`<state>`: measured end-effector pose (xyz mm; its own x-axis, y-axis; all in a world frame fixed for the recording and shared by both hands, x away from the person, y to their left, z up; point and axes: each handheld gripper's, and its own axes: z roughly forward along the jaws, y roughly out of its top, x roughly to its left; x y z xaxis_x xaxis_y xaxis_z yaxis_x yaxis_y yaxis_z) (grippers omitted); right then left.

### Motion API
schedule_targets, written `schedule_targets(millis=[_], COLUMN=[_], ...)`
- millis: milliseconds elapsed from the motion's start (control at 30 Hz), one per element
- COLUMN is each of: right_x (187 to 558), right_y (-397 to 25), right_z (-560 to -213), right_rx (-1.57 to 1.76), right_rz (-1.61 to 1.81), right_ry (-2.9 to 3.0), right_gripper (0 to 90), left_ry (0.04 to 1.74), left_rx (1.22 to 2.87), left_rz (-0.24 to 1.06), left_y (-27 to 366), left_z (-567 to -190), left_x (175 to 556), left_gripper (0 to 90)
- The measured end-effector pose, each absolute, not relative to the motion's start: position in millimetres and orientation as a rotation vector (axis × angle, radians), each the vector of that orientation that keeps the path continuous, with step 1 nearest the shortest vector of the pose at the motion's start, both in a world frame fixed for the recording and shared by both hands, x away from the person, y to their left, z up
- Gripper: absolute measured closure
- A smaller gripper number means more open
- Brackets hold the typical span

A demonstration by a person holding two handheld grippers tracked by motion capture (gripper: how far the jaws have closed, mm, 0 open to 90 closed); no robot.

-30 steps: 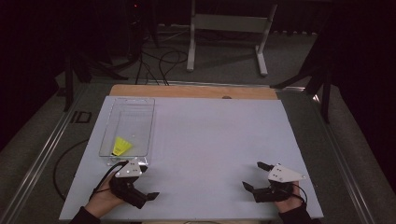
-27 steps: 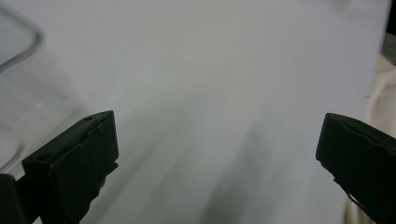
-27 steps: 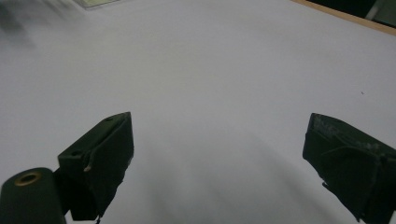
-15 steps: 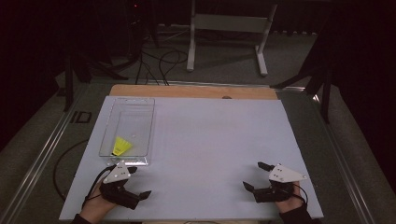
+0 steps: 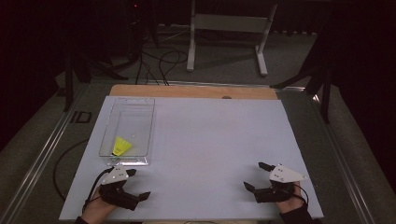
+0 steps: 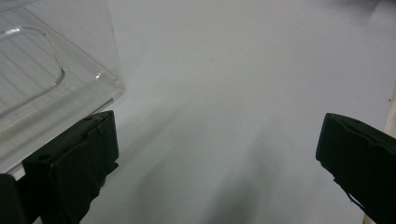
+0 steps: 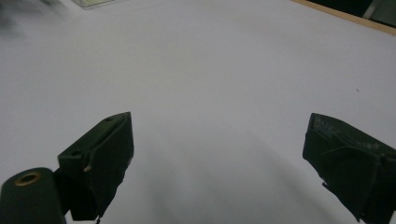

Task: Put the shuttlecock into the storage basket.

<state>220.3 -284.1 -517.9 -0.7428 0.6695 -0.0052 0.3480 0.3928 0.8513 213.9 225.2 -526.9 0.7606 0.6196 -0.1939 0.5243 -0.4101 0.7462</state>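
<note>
A clear plastic bin [image 5: 140, 106] stands on the left part of the white table [image 5: 210, 135], with a small yellow object [image 5: 121, 146] lying near its front end. My left gripper [image 5: 138, 183] rests near the table's front left, just in front of the bin, open with nothing between its jaws. In the left gripper view the bin's corner [image 6: 56, 84] lies at the upper left beyond the open left gripper [image 6: 217, 158]. My right gripper [image 5: 256, 176] sits near the front right edge, open and empty; the right gripper view has it [image 7: 219, 154] over bare white table.
A wooden strip [image 5: 191, 91] runs along the table's far edge. Beyond it stand a metal frame stand [image 5: 226, 28] and cables on the dark floor. A cable [image 5: 63, 163] loops off the table's left side. A rail [image 5: 42, 158] borders the left.
My left gripper has drawn back toward the front edge and slightly left, away from the bin. The right gripper has barely moved.
</note>
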Motion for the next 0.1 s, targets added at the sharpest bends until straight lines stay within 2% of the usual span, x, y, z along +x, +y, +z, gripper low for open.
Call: schedule_targets(millis=[100], right_x=[220.4], right_y=[-283.9], right_z=[-518.4], right_rx=[0.886], right_rz=[1.289], right_ry=[2.307], right_gripper=[9.1], left_ry=[0.855], left_rx=[2.095], left_rz=[0.143], left_y=[225.4], left_z=[-526.9], left_x=[214.1], left_gripper=[0.0])
